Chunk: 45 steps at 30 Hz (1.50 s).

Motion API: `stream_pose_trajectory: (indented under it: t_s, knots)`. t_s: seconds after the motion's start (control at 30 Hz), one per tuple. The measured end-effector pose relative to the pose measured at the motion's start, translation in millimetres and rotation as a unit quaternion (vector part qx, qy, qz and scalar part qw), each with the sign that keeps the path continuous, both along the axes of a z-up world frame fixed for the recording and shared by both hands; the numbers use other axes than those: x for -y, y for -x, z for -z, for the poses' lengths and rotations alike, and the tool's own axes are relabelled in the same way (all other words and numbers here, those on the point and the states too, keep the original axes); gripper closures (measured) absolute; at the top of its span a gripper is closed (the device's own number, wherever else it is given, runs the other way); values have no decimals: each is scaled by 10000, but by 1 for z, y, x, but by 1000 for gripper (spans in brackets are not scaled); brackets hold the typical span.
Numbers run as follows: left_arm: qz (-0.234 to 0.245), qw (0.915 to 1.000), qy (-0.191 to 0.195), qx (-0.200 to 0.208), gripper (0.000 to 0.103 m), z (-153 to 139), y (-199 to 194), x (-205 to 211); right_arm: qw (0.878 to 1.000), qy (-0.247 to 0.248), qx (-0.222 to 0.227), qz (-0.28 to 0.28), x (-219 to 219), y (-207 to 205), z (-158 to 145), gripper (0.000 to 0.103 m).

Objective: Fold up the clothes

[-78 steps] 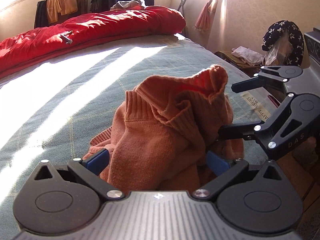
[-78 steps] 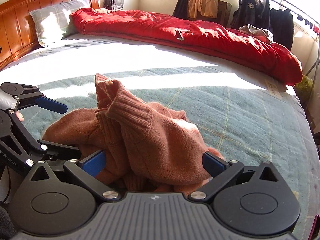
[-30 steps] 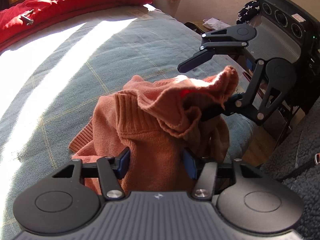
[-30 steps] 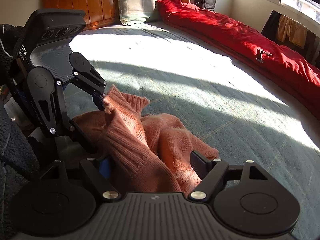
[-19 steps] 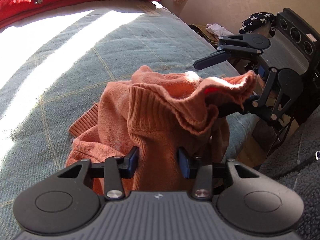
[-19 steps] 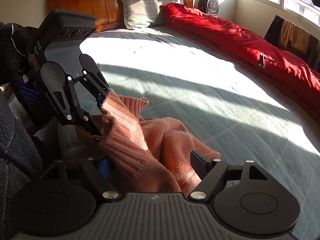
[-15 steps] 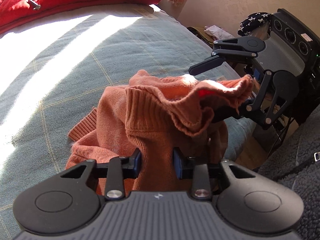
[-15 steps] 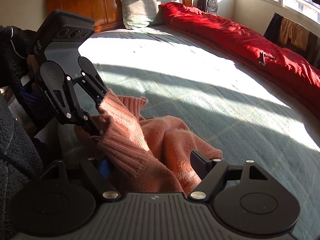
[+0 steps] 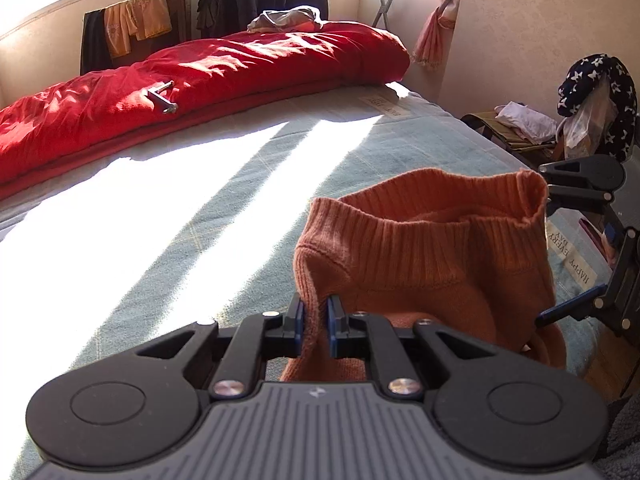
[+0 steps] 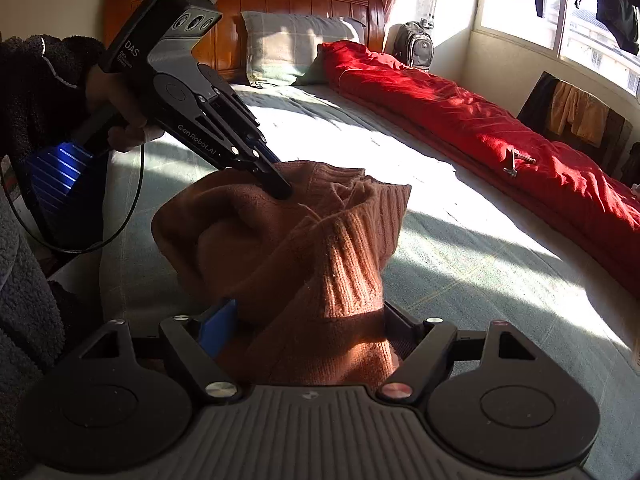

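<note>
I hold orange sweater [image 9: 424,256] above green bedspread [image 9: 200,240], near bed edge. Left gripper [image 9: 314,314] just closing, now pinching ribbed hem fold to lift and spread. Right gripper [image 10: 308,320] jaws wide, knit bunched between, pads not clamped; likely awaiting second grasp.

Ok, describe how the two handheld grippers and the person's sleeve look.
The left gripper has a dark grey ribbed body with white "DAS" and "GenRobot.AI" lettering, three round lenses on top, black linkage arms, a ribbed blue grip and a looping black cable. The right gripper is the same black build, with silver screws and blue finger pads. The sleeve is dark fleece.
</note>
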<state>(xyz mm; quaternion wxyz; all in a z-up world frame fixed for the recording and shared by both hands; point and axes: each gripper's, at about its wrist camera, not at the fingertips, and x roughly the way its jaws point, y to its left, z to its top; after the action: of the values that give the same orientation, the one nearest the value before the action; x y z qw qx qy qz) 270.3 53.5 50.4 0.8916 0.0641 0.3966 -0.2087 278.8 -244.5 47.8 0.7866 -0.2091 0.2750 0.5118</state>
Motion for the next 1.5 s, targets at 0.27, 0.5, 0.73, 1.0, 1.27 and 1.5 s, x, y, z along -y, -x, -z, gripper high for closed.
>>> stream_pose_trajectory:
  t_s: [0.27, 0.5, 0.73, 1.0, 1.27, 1.5]
  knots:
    - [-268, 9994, 133, -172, 93, 17, 4, -14, 9909, -81, -1261, 467, 18, -24, 27, 16]
    - [-385, 9990, 170, -174, 92, 16, 4, -21, 9881, 521, -1387, 402, 22, -20, 33, 12]
    - [-434, 9987, 120, -223, 92, 19, 1, -22, 9856, 39, -1644, 387, 40, -16, 19, 28]
    - [-421, 9985, 203, -271, 88, 17, 3, -25, 9927, 543, -1078, 87, 14, -10, 30, 43]
    - [-422, 9969, 580, -321, 74, 15, 19, -38, 9942, 797, -720, -7, 12, -12, 37, 46]
    - [-667, 9921, 954, -470, 56, 23, 44, -58, 9948, 763, -669, -73, 12, -15, 44, 39]
